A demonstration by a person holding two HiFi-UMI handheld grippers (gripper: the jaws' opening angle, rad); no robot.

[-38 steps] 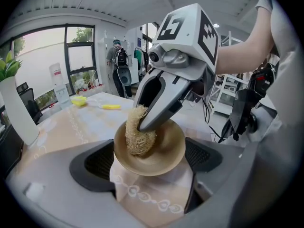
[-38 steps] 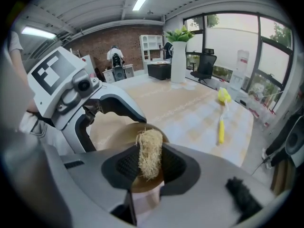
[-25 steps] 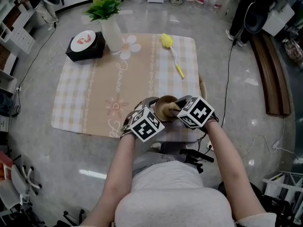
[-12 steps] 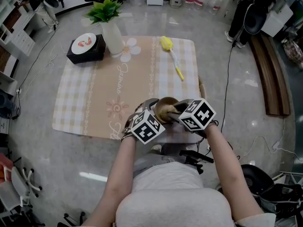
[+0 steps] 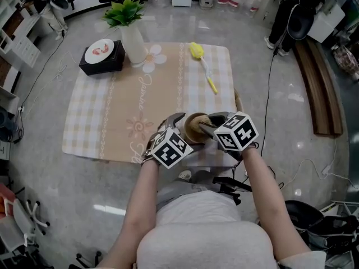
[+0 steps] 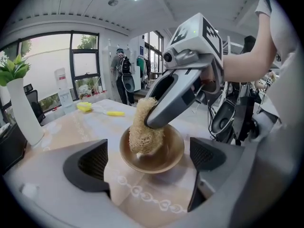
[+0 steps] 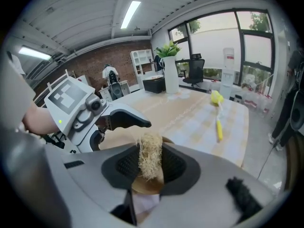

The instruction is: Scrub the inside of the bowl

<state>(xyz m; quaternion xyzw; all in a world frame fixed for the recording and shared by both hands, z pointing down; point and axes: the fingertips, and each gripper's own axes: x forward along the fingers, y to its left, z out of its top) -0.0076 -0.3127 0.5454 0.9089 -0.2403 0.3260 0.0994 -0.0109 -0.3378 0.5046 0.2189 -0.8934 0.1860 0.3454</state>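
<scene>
Tablecloth (image 5: 112, 114) bears the bowl (image 5: 192, 129) at its near edge.

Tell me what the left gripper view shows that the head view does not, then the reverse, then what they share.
Only the left gripper view: the left gripper, whose jaws have just been opening, holds them wide either side of the bowl without pressing it. The right gripper clamps the loofah, whose lower end sits in the bowl. Only the head view: the person's left forearm and the tablecloth's full outline. Both: the bowl, the right gripper, the white vase, the yellow brush.
</scene>
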